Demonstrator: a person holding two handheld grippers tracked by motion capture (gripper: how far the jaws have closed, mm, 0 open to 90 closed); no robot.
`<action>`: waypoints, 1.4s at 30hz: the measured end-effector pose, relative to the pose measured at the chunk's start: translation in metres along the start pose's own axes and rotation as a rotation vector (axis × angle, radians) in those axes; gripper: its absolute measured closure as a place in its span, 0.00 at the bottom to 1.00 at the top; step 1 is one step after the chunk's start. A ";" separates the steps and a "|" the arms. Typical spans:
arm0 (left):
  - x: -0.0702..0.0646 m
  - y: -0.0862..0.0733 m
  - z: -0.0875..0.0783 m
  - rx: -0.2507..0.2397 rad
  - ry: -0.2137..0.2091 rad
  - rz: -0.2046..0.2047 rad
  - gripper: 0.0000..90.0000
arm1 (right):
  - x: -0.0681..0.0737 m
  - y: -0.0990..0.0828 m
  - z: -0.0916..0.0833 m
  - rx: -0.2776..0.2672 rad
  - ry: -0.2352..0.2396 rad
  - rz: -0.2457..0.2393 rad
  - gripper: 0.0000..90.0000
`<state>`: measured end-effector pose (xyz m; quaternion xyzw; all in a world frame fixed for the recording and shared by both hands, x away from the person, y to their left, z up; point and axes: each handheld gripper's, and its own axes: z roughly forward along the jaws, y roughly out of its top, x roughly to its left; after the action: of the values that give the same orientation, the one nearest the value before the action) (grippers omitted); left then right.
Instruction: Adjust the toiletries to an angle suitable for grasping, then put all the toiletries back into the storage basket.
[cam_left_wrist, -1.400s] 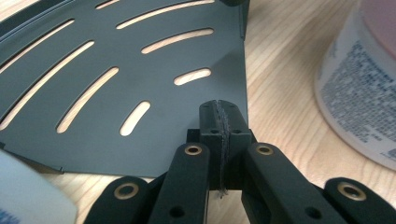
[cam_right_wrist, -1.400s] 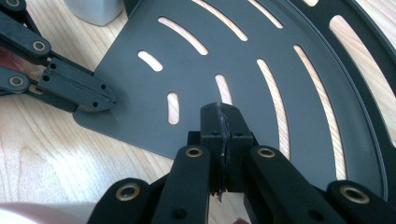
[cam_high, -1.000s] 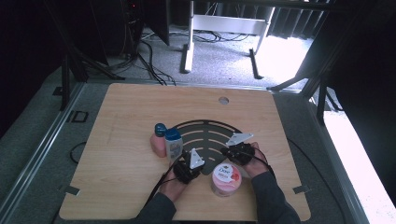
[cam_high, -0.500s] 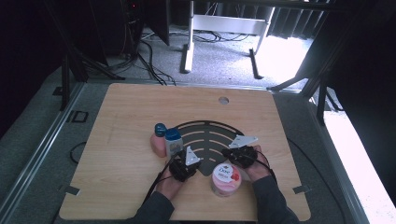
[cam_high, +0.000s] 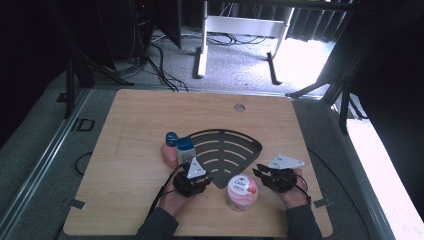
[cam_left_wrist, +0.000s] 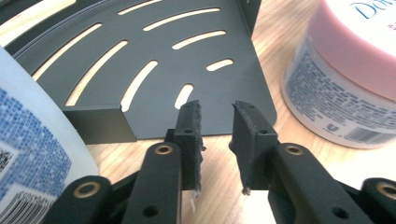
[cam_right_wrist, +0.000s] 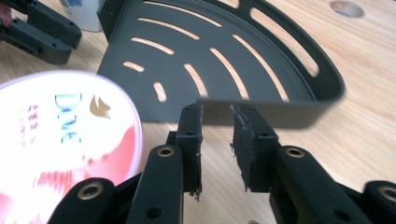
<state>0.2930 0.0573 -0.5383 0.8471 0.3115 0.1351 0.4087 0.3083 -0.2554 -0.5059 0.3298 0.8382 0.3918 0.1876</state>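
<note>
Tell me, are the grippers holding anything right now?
No. The left gripper and right gripper have just been opening, with nothing between their jaws. Both sit just off the black tray.

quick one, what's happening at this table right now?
A person holds a two-jaw gripper in each hand at a wooden table. Both sit at the near edges of a black slotted corner shelf: the left gripper at its left edge, the right gripper at its right edge. Both sets of jaws have just been opening, with nothing between them. A pink Dove jar stands between the hands, and two bottles stand against the shelf's left side.
</note>
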 end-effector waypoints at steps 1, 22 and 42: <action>0.000 0.000 -0.001 -0.003 -0.005 -0.001 0.77 | -0.001 -0.004 -0.003 -0.007 -0.004 0.013 0.79; -0.003 0.006 -0.008 -0.076 -0.094 -0.034 0.67 | 0.000 -0.047 -0.017 0.030 -0.027 0.091 0.68; -0.008 0.006 -0.005 -0.067 -0.134 -0.016 0.58 | 0.006 -0.057 -0.021 0.050 0.053 0.052 0.60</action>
<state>0.2872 0.0527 -0.5298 0.8376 0.2854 0.0851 0.4579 0.2686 -0.2893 -0.5370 0.3455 0.8437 0.3838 0.1469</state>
